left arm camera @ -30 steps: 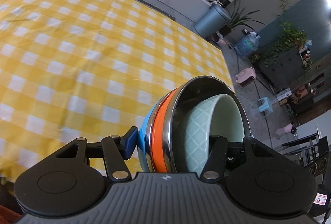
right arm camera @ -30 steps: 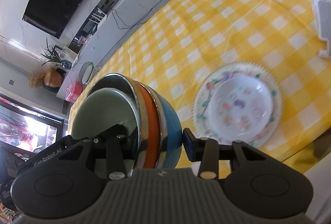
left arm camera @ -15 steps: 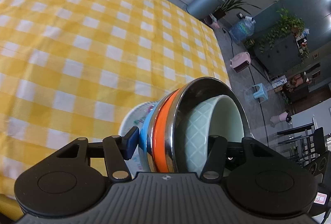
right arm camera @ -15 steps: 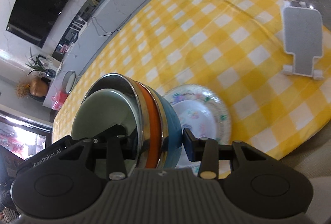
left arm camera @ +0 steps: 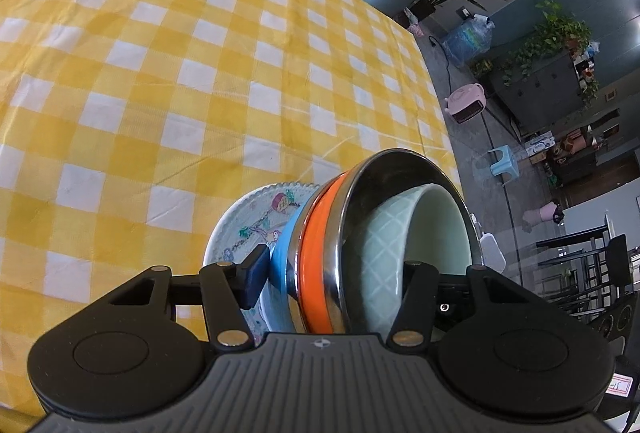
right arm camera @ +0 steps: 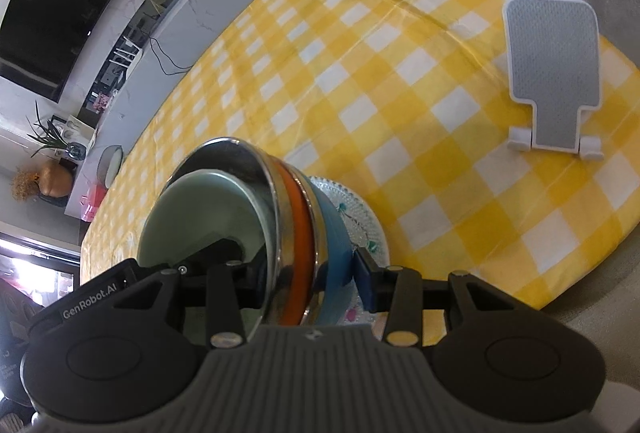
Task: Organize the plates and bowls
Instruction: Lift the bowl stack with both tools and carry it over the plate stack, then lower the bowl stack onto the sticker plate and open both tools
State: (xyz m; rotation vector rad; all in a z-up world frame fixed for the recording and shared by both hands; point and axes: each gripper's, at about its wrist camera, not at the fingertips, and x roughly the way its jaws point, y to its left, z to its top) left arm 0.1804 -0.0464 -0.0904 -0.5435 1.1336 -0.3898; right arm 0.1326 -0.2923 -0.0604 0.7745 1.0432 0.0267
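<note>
From my left wrist camera, the left gripper (left arm camera: pixel 332 273) has its fingers (left arm camera: pixel 254 275) pinching a nested stack of bowls (left arm camera: pixel 360 245) between them. One dark pad presses the outside of the blue bowl (left arm camera: pixel 280 257) at 9 o'clock of the stack, and the other finger reaches inside, over the pale green bowl (left arm camera: pixel 404 245) at 3 o'clock. Between blue and green I see an orange-banded bowl (left arm camera: pixel 314 253) with a shiny steel rim. The stack is tipped on its side, mouth facing 3 o'clock. Behind it, at 10 o'clock of the stack, a patterned plate (left arm camera: pixel 248 221) lies on the bench (left arm camera: pixel 160 73), which is covered in a yellow and white check cloth. I cannot tell whether the stack touches the plate.

From my right wrist camera, the right gripper (right arm camera: pixel 304 273) grips the same stack from the other side. Its fingers (right arm camera: pixel 366 285) are closed on the stack: one pad sits against the blue wall at 3 o'clock, the other reaches into the green bowl at 9 o'clock (partly lost in the steel's reflection). Here the mouth faces 9 o'clock. The plate shows at 3 o'clock of the stack, mostly hidden behind it, near the bench's close edge. A white and grey stand (right arm camera: pixel 554 73) lies flat on the cloth at 2 o'clock, well apart from the plate.
</note>
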